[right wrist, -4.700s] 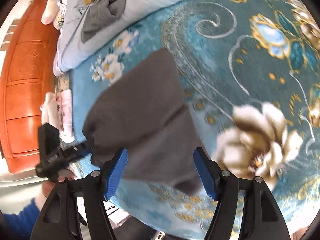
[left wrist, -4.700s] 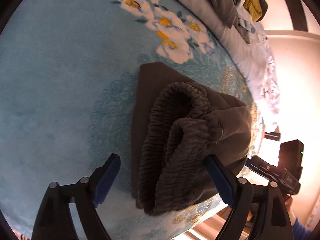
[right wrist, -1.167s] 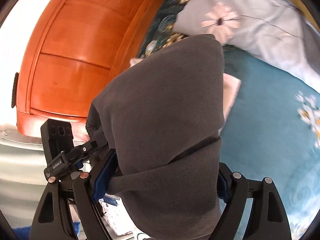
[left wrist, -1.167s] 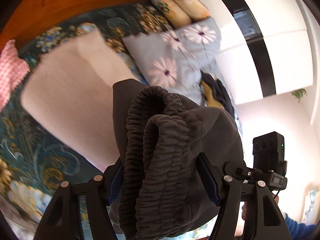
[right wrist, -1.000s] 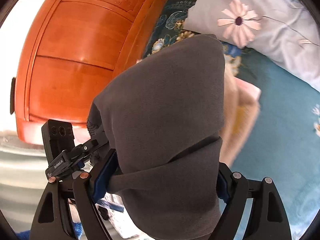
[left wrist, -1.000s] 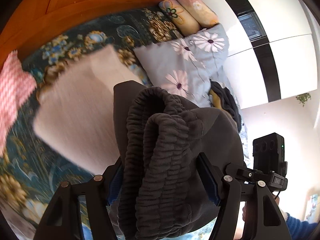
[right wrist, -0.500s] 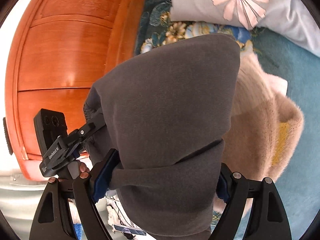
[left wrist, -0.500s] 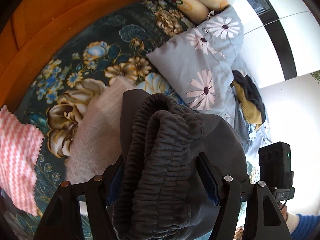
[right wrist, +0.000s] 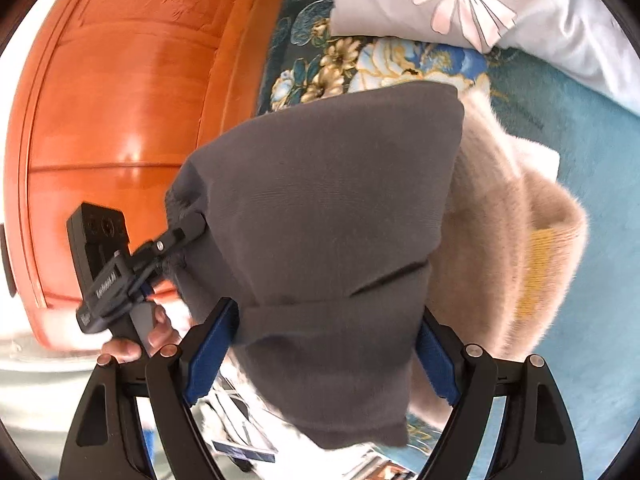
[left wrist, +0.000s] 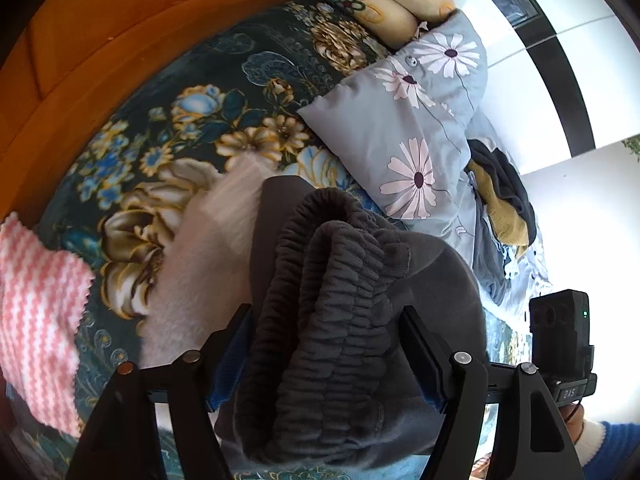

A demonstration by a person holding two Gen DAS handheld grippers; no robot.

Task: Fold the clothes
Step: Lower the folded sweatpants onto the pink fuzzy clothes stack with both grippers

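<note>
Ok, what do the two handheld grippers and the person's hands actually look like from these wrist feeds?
Both are matte black frames with silver rivets at the joints and blue pads on the fingers. The left gripper carries a boxy black camera block and white lettering too blurred to read. The right gripper has a similar block with a green light. The right hand shows a blue sleeve with a white cuff.

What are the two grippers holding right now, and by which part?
Both clamp the folded gray pants: the left gripper on the bunched elastic waistband end, the right gripper on the smooth folded end opposite.
</note>
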